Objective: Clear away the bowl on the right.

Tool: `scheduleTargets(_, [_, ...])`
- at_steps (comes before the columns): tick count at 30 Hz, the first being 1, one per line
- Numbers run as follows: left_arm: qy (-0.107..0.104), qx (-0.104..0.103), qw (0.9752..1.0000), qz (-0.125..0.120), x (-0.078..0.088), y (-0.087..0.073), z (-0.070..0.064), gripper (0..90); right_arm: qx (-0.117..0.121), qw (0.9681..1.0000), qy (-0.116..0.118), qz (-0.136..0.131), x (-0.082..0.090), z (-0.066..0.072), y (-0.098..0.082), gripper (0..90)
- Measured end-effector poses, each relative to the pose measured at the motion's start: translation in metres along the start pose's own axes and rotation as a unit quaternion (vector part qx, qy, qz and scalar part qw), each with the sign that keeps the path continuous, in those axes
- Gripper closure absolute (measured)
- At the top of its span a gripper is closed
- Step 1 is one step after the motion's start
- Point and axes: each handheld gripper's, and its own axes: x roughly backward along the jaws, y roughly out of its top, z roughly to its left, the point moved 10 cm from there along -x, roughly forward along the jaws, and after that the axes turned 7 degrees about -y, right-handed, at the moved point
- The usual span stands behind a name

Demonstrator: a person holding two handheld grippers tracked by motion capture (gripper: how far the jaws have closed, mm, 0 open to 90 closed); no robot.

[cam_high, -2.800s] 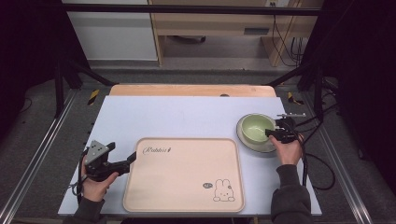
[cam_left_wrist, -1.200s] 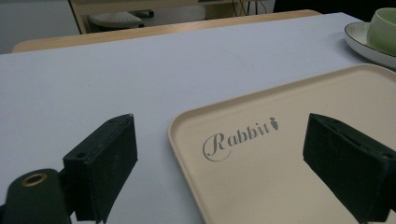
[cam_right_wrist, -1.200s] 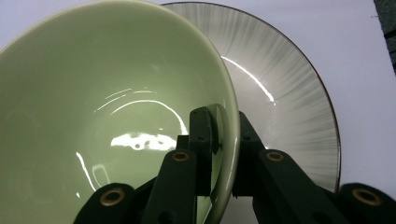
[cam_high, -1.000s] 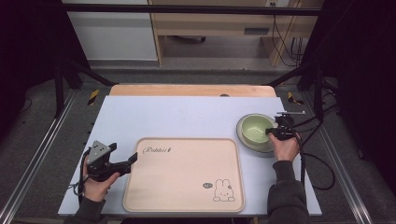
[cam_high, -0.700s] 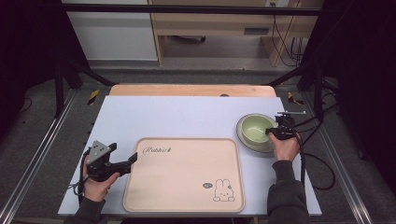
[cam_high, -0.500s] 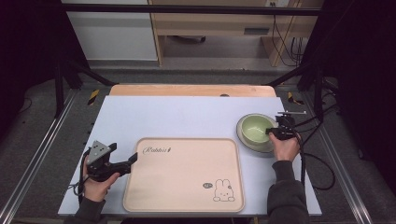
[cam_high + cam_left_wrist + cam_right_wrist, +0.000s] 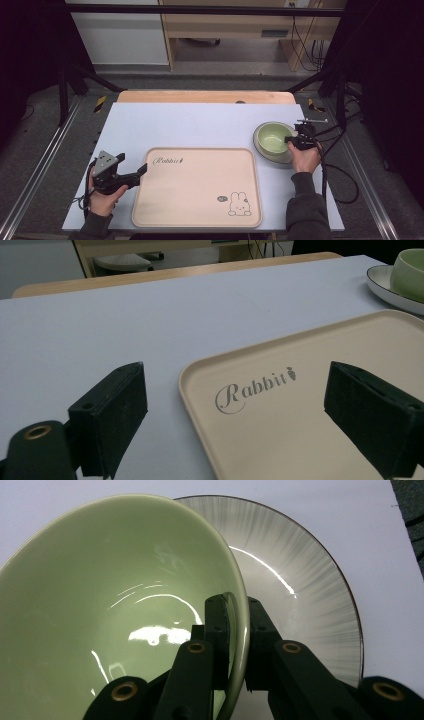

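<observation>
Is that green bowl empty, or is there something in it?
Empty. The right gripper view looks into the green bowl and shows bare glossy glaze with reflections. The right gripper has one jaw on each side of its rim.

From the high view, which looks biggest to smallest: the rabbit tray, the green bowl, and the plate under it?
1. Rabbit tray, by far the largest.
2. Plate, its rim showing just past the bowl.
3. Green bowl, slightly smaller than the plate.

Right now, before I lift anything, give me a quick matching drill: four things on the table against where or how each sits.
Things:
1. green bowl
2. plate
3. tray
4. left gripper

States:
A. open, jaws straddling the tray's corner
B. under the bowl
C. rim clamped by the right gripper
D. flat, with a rabbit print

Pairs: 1-C, 2-B, 3-D, 4-A
</observation>
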Motion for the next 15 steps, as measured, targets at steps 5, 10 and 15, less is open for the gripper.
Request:
scheduleTargets(5, [0.000, 0.000, 1.0000, 0.000, 0.0000, 0.0001, -0.0002, 10.0, 0.003, 1.0000, -0.002, -0.003, 0.0022, 0.0014, 0.0007, 83.7])
scheduleTargets(10, [0.000, 0.000, 1.0000, 0.000, 0.0003, 0.0003, -0.0004, 10.0, 0.011, 0.9999, -0.005, -0.012, 0.0037, 0.0023, 0.0022, 83.7])
scheduleTargets(15, [0.000, -0.001, 1.0000, 0.000, 0.0004, 0.0003, -0.0003, 10.1, 0.010, 0.9998, -0.004, -0.015, 0.0046, 0.0033, 0.0028, 83.6])
